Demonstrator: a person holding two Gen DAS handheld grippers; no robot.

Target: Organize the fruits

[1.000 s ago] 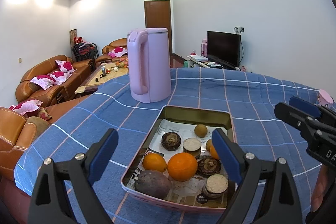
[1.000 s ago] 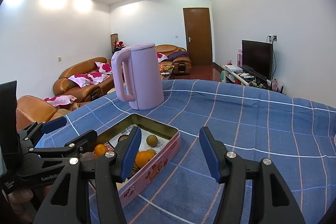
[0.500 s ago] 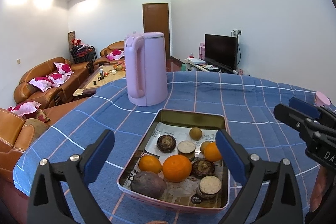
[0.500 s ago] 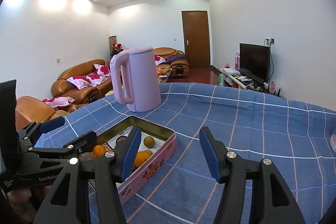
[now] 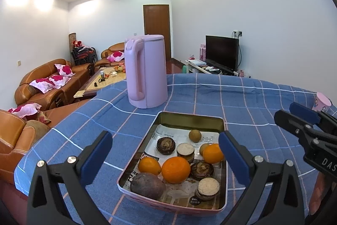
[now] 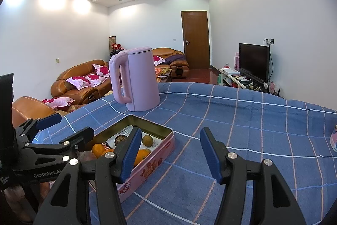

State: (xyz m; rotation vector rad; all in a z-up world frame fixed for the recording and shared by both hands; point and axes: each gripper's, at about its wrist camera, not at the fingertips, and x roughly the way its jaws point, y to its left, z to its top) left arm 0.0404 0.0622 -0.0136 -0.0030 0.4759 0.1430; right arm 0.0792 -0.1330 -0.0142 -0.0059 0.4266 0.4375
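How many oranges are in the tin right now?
3 in the tin: a large orange in the middle near the front, a smaller one to its left, and another at the right wall, partly behind the left tool's finger.

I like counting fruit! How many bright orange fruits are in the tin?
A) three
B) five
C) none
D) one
A: the left wrist view shows three orange fruits in the tin: a big one in the middle, a smaller one to its left and another to its right, among brown fruits.
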